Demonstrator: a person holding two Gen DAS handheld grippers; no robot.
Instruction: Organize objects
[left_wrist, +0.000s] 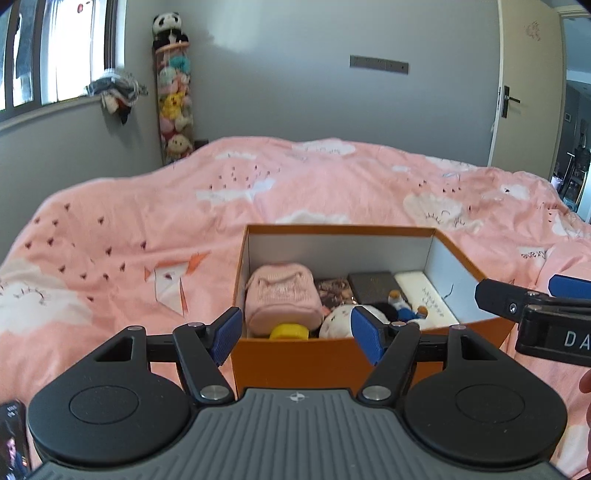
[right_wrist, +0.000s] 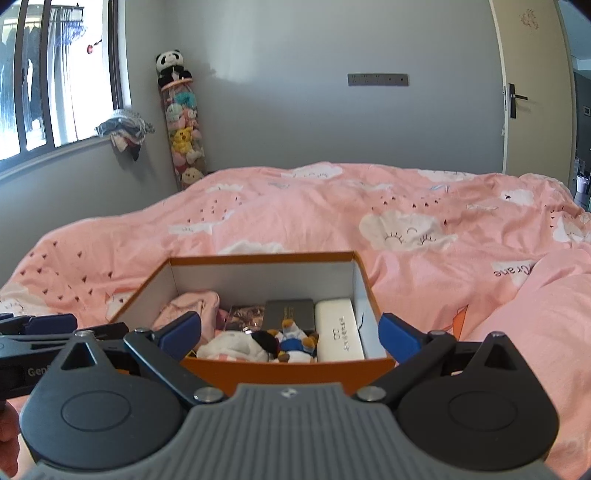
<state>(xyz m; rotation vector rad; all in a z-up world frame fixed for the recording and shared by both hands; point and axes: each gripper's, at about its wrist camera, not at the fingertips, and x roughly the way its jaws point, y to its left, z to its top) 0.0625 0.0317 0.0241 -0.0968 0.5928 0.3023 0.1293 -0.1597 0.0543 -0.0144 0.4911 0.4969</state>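
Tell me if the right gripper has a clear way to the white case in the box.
Probably yes: the right gripper is open, the orange box has no lid, and the white case lies uncovered by its right wall.

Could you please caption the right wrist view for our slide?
Open right claw poised before an orange box of pouch, plush toys and cases on a pink bed.

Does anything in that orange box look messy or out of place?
Nothing looks broken or spilled. The box sits open on the bed, packed tidily: pink pouch, white case, dark case, and small plush toys piled loosely at the front.
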